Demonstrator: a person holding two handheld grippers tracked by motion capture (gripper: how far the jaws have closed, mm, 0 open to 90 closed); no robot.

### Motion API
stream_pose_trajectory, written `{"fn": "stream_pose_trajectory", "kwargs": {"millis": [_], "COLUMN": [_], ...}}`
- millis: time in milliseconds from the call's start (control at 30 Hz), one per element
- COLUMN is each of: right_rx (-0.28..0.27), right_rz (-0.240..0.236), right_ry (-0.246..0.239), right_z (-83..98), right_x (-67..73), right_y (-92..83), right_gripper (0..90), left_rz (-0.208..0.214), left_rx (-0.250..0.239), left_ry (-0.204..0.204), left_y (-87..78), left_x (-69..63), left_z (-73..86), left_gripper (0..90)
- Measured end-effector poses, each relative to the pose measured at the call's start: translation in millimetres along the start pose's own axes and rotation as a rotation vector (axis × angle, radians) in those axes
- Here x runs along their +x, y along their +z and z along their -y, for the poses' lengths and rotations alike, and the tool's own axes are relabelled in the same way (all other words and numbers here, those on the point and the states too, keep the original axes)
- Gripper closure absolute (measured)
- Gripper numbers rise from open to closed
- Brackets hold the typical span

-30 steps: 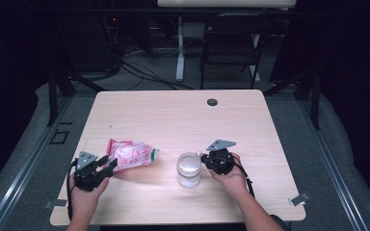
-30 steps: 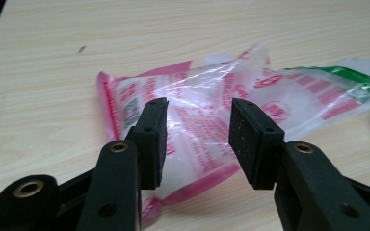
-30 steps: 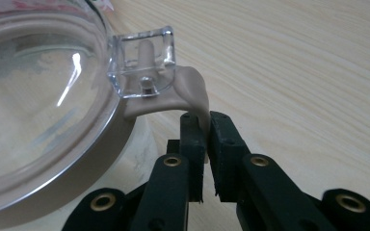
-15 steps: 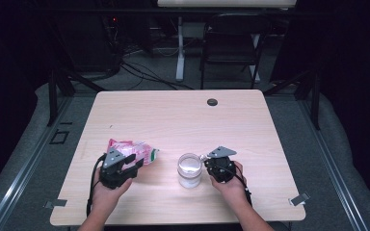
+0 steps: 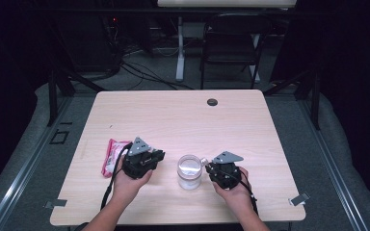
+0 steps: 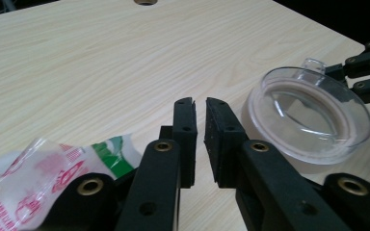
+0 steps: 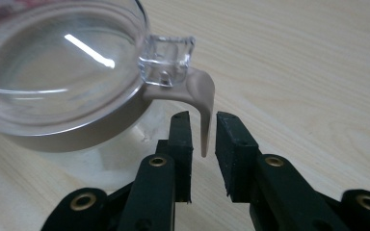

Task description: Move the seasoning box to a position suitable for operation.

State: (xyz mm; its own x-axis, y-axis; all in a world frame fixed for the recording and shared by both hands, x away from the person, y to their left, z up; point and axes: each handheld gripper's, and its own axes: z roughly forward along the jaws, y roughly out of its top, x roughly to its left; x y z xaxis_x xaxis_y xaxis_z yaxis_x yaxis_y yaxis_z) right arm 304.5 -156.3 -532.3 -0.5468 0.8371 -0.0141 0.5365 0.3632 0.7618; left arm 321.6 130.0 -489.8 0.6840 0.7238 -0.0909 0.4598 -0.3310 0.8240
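Observation:
A clear jar (image 5: 189,171) with a clear lid and a tan seal ring stands near the table's front middle. My right gripper (image 5: 208,166) is against its right side. In the right gripper view the jaws (image 7: 202,118) are closed to a narrow gap on the seal's tan tab (image 7: 203,101), under the lid's clear clasp (image 7: 166,57). My left gripper (image 5: 159,156) hovers left of the jar, shut with nothing between its jaws (image 6: 200,103). A pink and white snack packet (image 5: 112,155) lies just behind it, at lower left of the left gripper view (image 6: 33,178).
A round cable hole (image 5: 212,102) sits near the table's far edge. The wooden table top (image 5: 173,120) is bare beyond the jar. A chair (image 5: 231,48) and cables stand on the floor behind the table.
My left gripper has travelled right from the table's left side, over the packet, to close beside the jar. The packet now lies farther left and more upright. The right gripper has stayed put.

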Motion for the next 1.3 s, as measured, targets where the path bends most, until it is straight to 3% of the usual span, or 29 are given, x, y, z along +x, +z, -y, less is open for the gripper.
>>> {"fn": "stream_pose_trajectory", "kwargs": {"millis": [200,367,433,533,800,933,1033,1133,1300], "right_rx": [-0.056,-0.079,-0.096,-0.103,-0.144,-0.145,-0.141,-0.099,-0.093], "right_rz": [-0.002,0.008,0.012,-0.018,-0.050,-0.079,-0.084,-0.096,-0.101], "right_ry": [-0.015,0.008,0.039,0.086,0.108,0.104,0.095,0.092,0.099], "right_z": [-5.2,-7.6,-10.6,-15.2,-26.7,-32.0,-33.9,-34.9,-35.0], "right_x": [-0.8,-4.7,-8.5,-11.9,-14.0,-12.1,-9.7,-8.0,-8.7], "right_y": [-20.8,-25.9,-29.1,-32.6,-33.4,-30.1,-27.5,-19.5,-16.6], "right_gripper": [72.8,70.3,67.1,70.8,76.8,82.1,82.1,79.7,80.6], "left_rz": [0.046,0.074,0.082,0.091,0.134,0.135,0.147,0.148,0.153], "left_rx": [0.013,0.032,0.056,0.069,0.090,0.081,0.085,0.093,0.094], "left_ry": [0.014,0.032,0.041,0.055,0.046,0.039,0.040,0.051,0.065], "left_y": [0.1,2.7,5.7,8.2,7.2,7.5,6.6,8.1,10.0], "left_x": [-5.5,-10.2,-14.5,-18.1,-21.6,-23.6,-24.7,-28.1,-33.6], "left_z": [6.3,10.6,15.0,17.9,24.1,27.6,28.6,31.1,32.6], "left_gripper": [89.9,90.0,90.0,90.0,90.0,90.0,90.0,90.0,90.0]}}
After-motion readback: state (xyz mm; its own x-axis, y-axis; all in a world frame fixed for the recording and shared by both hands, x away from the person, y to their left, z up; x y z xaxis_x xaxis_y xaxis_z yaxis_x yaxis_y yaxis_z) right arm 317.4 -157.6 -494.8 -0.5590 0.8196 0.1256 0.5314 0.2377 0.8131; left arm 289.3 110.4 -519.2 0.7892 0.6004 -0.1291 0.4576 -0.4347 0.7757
